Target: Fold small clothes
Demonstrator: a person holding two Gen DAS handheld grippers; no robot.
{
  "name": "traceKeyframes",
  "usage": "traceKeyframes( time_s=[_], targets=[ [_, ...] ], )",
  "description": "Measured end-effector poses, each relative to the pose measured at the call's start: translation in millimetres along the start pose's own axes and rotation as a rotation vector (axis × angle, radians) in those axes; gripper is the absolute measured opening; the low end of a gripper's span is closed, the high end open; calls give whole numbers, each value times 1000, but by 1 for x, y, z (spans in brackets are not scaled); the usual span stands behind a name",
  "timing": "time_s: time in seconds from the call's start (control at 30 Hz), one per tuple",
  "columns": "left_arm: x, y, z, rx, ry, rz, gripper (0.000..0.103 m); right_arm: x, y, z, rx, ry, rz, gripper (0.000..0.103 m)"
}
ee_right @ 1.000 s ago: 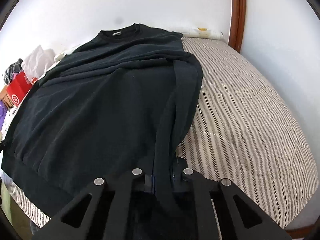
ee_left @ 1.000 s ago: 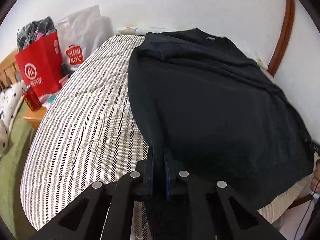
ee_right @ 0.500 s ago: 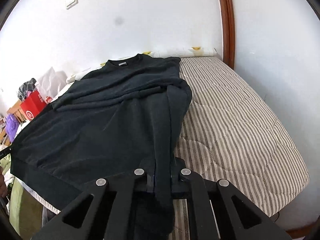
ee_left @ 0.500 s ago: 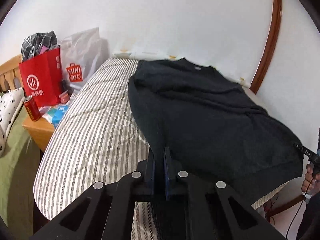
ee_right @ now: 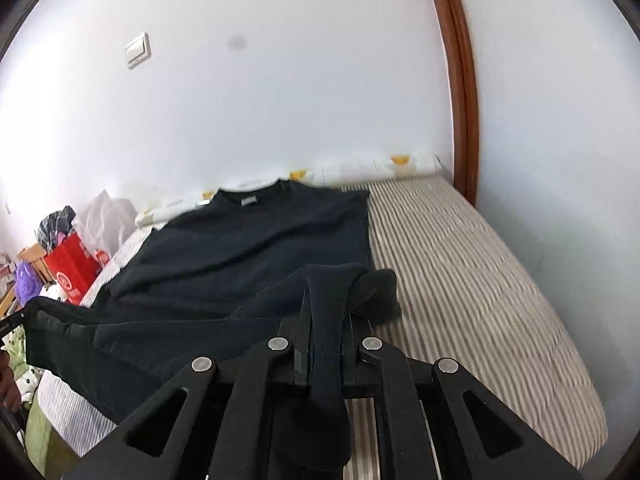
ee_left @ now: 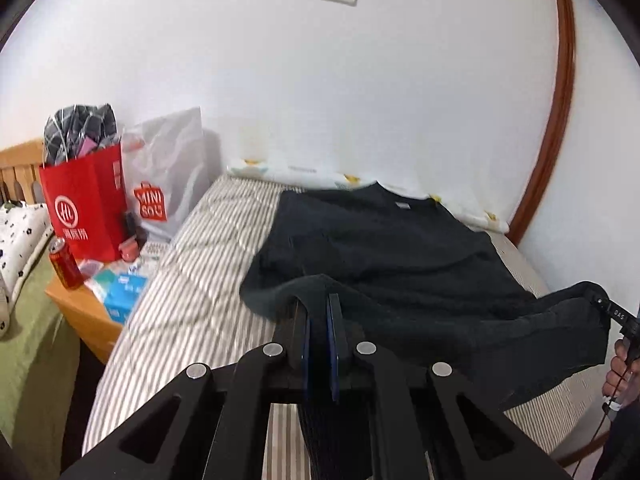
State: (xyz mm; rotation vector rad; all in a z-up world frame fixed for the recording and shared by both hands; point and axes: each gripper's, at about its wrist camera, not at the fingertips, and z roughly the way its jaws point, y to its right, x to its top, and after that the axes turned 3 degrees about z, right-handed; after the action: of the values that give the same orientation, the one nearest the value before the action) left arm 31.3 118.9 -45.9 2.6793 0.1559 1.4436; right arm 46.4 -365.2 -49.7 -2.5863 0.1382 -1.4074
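Since a second ago: both tools raised and pulled back, hem lifted off bed, collar now farther off. Left tool (ee_left: 319, 312) clamped on hem corner of sweater (ee_left: 384, 256); right tool (ee_right: 326, 312) clamped on opposite hem corner. Sweater lies on bed (ee_right: 460, 280), collar end flat near wall, hem end hanging between tools. Long axis runs straight ahead from tools toward collar. Judgement: next move carries hem forward onto collar; both tools equally near.

On the bed (ee_left: 192, 280) my sweater (ee_left: 380, 256) lies collar toward twelve o'clock; a nightstand (ee_left: 86, 316) at nine o'clock carries a paper bag (ee_left: 86, 208), with a can (ee_left: 64, 258) before it.
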Motion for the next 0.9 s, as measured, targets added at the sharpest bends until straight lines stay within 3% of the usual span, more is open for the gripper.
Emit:
traceKeyframes(
  time_s=[0.43,0.9],
  targets=[
    [60,4,73,95,-29,-20,7,69,-8,78,24,-46,31,7],
    [77,-4,160,114,-143,-33,7,93,-8,168,-5,-155,39,7]
  ],
)
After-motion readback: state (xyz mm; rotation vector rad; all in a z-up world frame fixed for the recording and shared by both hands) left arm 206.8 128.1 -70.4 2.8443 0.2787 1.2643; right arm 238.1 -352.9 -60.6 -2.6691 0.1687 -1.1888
